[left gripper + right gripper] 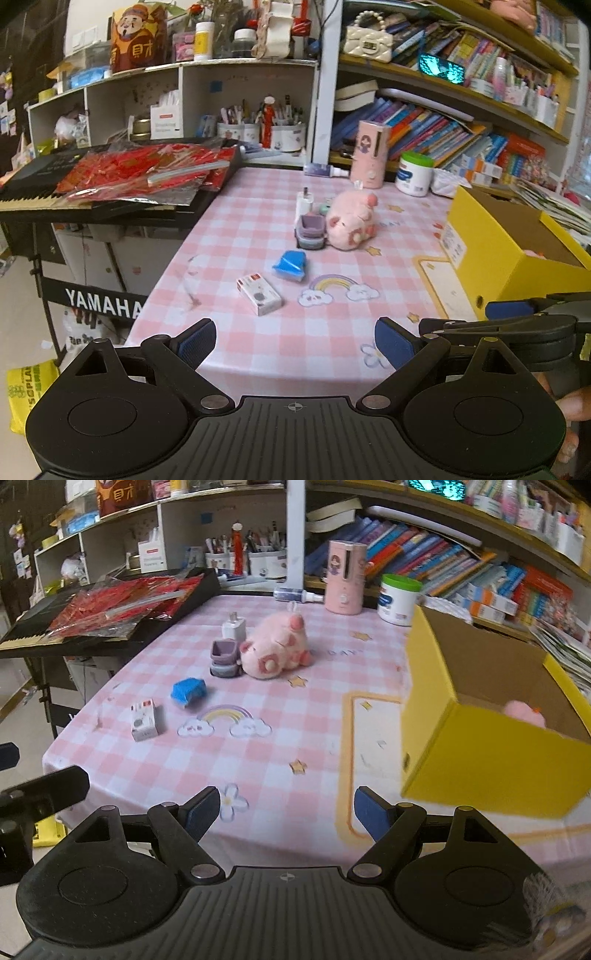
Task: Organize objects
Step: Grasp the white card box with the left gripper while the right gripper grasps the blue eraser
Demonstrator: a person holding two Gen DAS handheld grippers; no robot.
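I am holding both tools over the near edge of the counter [280,760], and both are standing wide with nothing between their pads: the left tool [295,341] and the right tool [286,810] are each hovering empty. This looks like the approach step, before any pick.

The loose things are lying toward the middle of the counter. The small white box [144,720] is sitting nearest the left edge, the blue block [188,691] just beyond it, then the purple stacked containers [224,659] touching the pink plush [275,648], with the white charger [233,627] right behind them. The yellow box [491,760] is standing open at the right edge (something pink is already lying inside, though I cannot tell what).

I am judging the yellow box to be where things are going. The next move calls for reaching forward and down to one item, probably the white box or blue block, centring it between the pads, then closing.
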